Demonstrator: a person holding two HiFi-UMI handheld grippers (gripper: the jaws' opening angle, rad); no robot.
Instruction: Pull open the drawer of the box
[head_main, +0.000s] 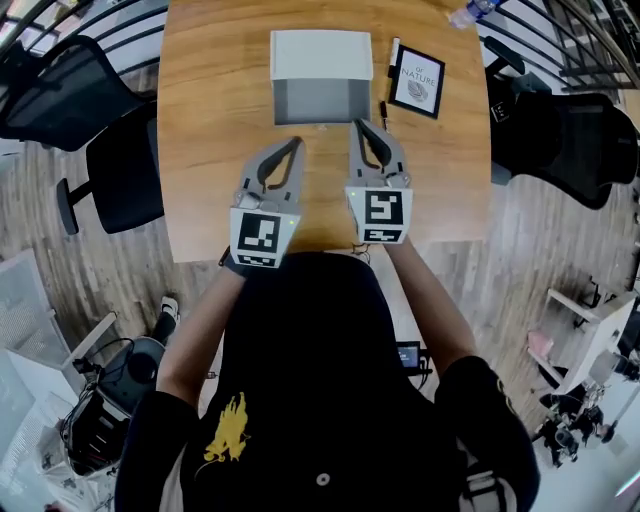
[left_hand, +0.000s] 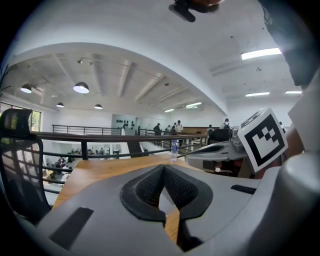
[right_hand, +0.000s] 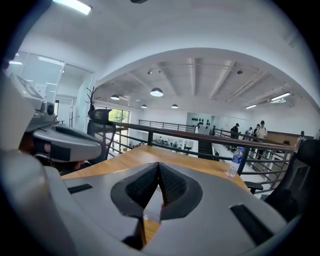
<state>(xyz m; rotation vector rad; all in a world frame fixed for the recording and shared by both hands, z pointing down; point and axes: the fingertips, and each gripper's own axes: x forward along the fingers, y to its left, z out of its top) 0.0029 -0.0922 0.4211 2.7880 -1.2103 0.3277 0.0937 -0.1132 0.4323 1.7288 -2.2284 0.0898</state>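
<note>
In the head view a white box (head_main: 320, 52) stands at the far middle of the wooden table (head_main: 200, 150). Its grey drawer (head_main: 322, 100) sticks out toward me. My left gripper (head_main: 297, 143) is low over the table in front of the drawer, a little left of it, with its jaws closed and empty. My right gripper (head_main: 358, 125) has its tips just short of the drawer's front right corner, also shut on nothing. Both gripper views tilt upward: the left gripper (left_hand: 164, 169) and right gripper (right_hand: 158, 165) show pads meeting, and the box is outside both.
A framed card (head_main: 417, 82), a pen (head_main: 392, 55) and a small dark item (head_main: 382, 110) lie to the right of the box. A water bottle (head_main: 470, 12) stands at the table's far right corner. Black office chairs (head_main: 60, 95) flank the table, another chair (head_main: 560, 135) on the right.
</note>
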